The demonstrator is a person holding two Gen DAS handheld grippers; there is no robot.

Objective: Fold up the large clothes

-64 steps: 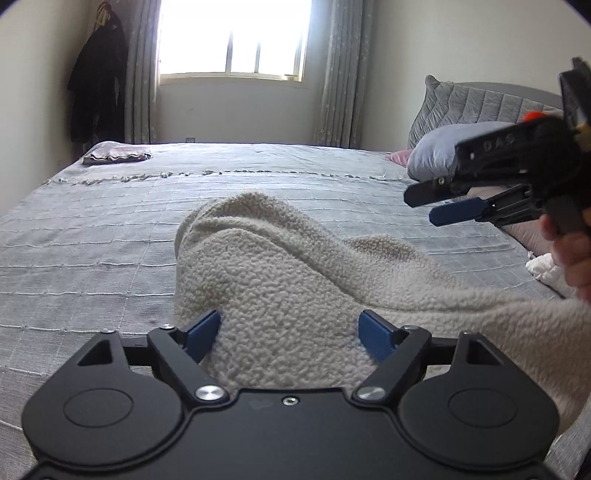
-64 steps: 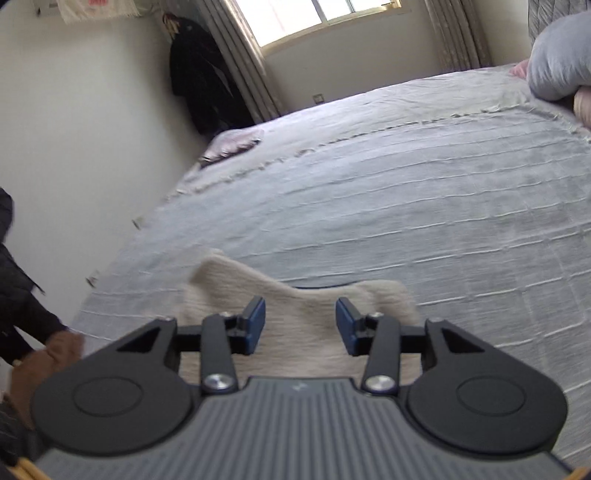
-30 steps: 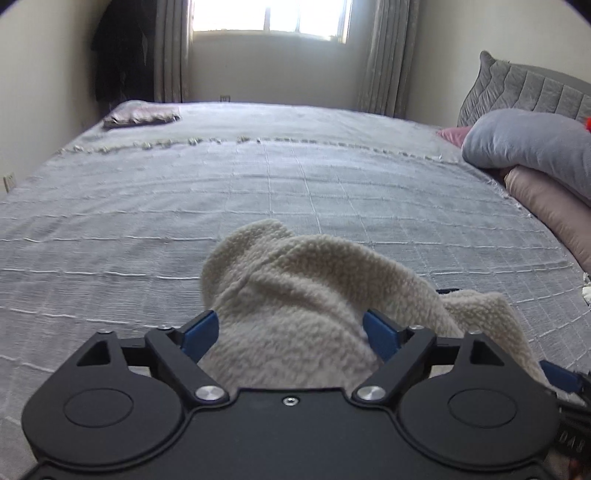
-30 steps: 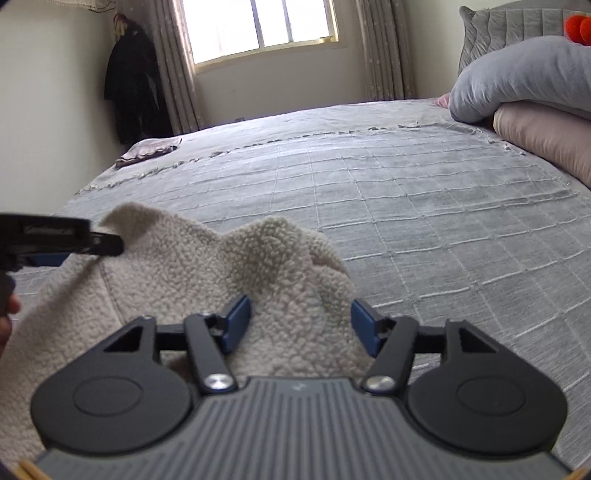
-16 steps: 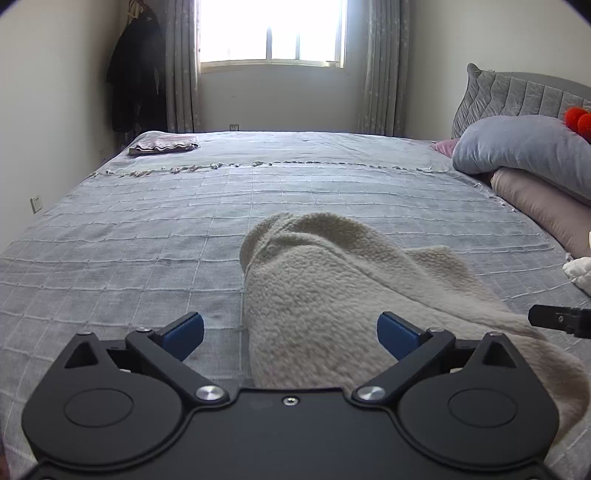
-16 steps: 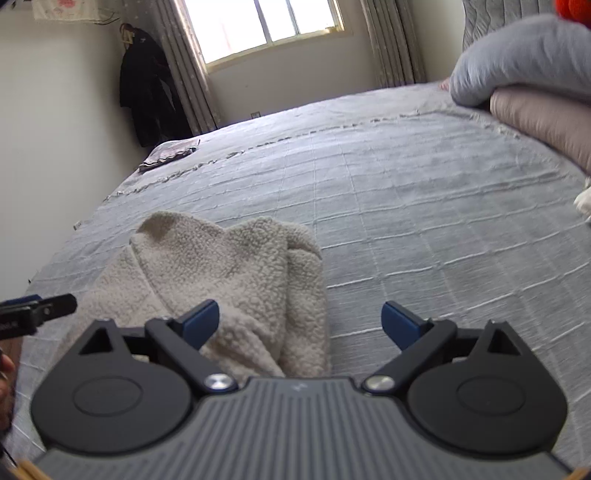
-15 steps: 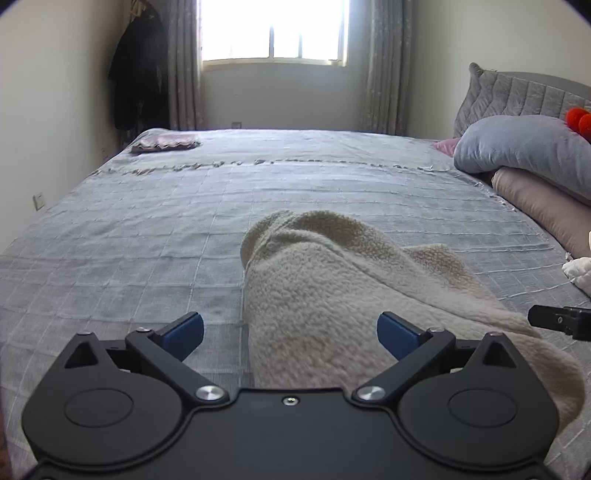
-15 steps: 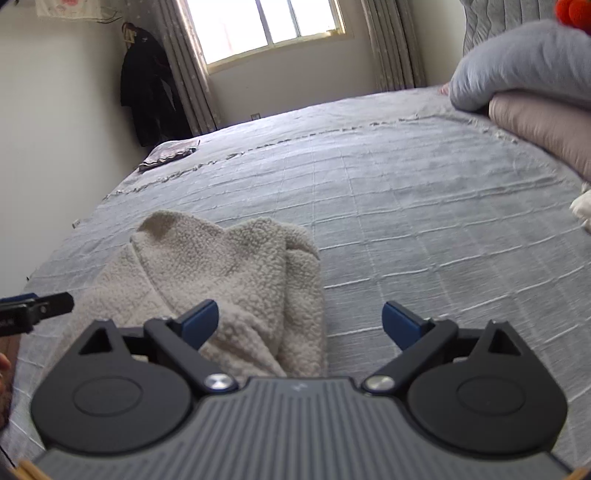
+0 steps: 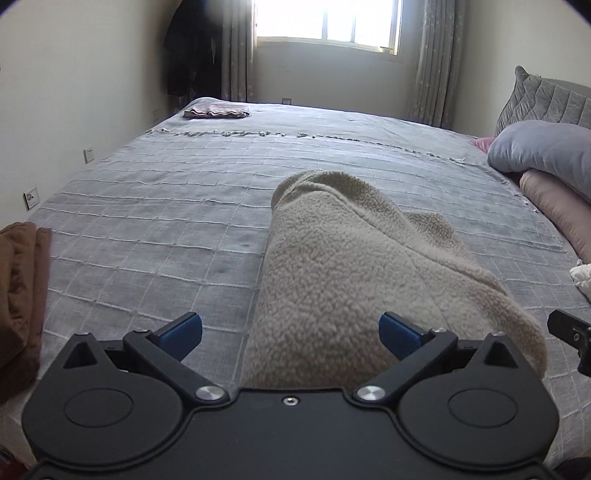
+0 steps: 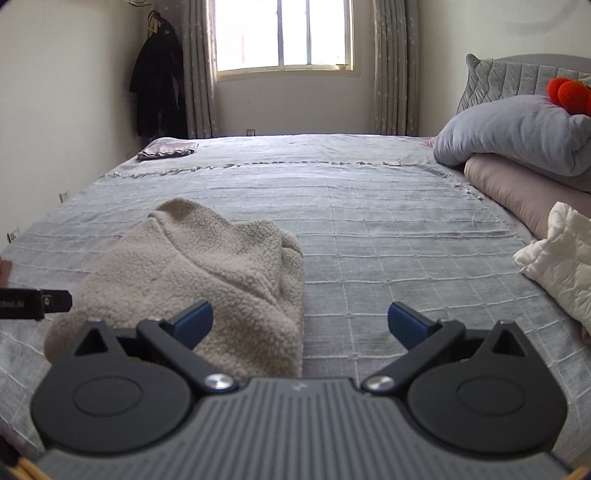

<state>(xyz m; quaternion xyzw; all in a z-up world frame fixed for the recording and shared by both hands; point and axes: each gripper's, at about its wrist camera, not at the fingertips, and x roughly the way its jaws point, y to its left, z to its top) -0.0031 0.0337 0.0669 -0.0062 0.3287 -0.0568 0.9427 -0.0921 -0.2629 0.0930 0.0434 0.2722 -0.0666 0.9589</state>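
Fleece garment (image 9: 332,273) on bed (image 9: 155,221); pillows (image 10: 517,147) well apart.

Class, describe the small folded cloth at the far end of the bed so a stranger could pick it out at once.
Start at the window on the far wall, then drop to the grey bedspread below. At its far left corner, near the dark coat hanging on the wall, lies the folded cloth. It is flat, thin and pinkish, unlike the bulky cream fleece garment close to the camera.

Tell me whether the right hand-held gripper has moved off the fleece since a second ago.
Yes. The right hand-held gripper has pulled back from the fleece; its jaws, just opening, stand wide with only the left pad over it, bedspread between.
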